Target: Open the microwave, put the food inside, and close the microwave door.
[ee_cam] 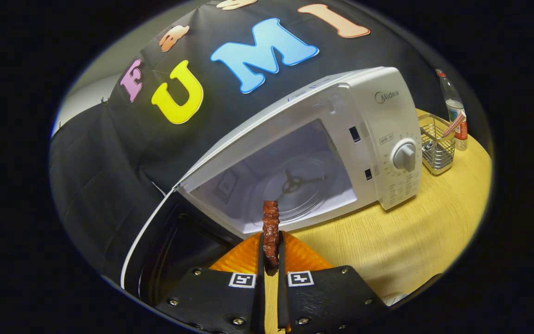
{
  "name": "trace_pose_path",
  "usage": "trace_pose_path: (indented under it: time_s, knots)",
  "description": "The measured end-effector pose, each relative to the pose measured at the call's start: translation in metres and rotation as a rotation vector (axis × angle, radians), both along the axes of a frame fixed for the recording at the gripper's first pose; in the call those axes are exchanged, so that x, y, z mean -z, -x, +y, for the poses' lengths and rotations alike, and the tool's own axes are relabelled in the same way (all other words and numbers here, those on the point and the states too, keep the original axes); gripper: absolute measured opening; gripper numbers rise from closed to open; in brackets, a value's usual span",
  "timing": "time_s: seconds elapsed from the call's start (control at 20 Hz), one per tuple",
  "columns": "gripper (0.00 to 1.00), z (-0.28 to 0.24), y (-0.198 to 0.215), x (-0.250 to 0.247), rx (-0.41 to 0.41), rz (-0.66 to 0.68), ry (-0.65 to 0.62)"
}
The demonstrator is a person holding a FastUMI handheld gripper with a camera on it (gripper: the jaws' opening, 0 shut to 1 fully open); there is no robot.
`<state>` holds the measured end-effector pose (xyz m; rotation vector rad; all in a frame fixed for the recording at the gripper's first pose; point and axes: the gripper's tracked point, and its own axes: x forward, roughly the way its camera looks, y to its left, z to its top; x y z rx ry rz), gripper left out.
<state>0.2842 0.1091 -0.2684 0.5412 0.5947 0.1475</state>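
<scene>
My gripper point(270, 253) is shut on a dark red-brown strip of food point(270, 227), which stands upright between the fingers and sticks out past their tips. Just beyond it stands a white microwave point(369, 125) on the wooden table point(415, 232). Its door point(155, 241) hangs wide open to the left, and the lit cavity shows a glass turntable point(295, 185). The food is in front of the cavity's lower front edge, outside it. An orange ridged plate point(244, 260) lies under the fingers.
Right of the microwave stand a wire basket point(436, 148) and a plastic bottle point(454, 109) near the table's far edge. A control dial point(405, 157) sits on the microwave's front panel. Bare tabletop stretches to the right of the fingers.
</scene>
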Motion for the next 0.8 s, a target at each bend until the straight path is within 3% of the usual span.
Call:
trace_pose_path:
  time_s: [0.25, 0.8]
  knots:
    - [0.11, 0.001, -0.035, 0.027, 0.056, 0.014, -0.007]
    - [0.11, 0.03, -0.086, 0.055, 0.05, -0.009, 0.01]
